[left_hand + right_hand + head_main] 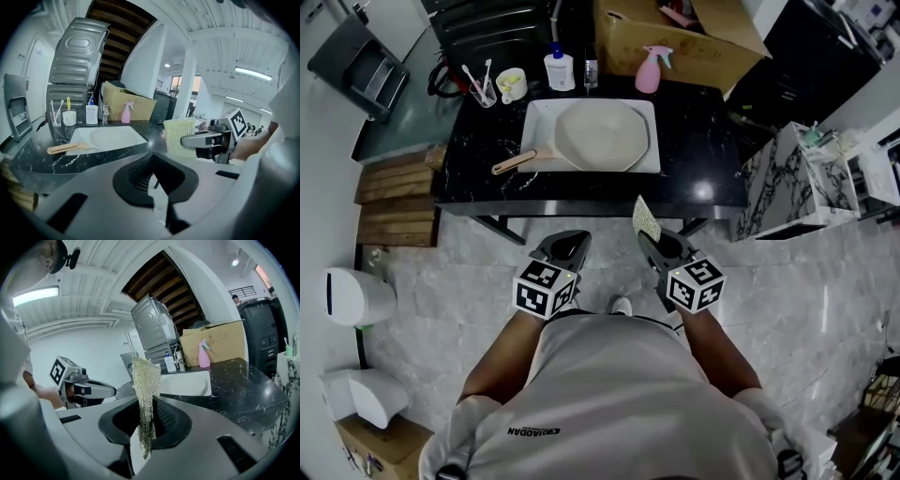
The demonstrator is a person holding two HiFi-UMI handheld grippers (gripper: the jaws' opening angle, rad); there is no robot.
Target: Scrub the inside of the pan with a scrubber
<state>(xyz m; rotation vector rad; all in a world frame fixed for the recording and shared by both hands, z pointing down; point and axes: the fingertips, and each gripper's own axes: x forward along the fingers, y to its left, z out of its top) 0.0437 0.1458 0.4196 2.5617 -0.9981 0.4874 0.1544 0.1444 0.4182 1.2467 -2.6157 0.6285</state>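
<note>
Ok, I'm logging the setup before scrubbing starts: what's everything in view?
pan: one, cream with wooden handle, in white tray
tray: one, white, on black counter
spray bottle: one, pink, counter's back edge
pump bottle: one, white, left of spray bottle
cup: one, white, counter's back left
cardboard box: one, brown, behind counter
scrubber: one, yellow-green, in right claw
left claw: one, grey, shut, empty
right claw: one, grey, shut on scrubber

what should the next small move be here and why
Probably carry the right gripper forward over the table edge toward the pan. Its jaws are shut on the scrubber, but it hangs short of the table, well away from the pan, which lies on the white tray. The left gripper is shut and empty.
</note>
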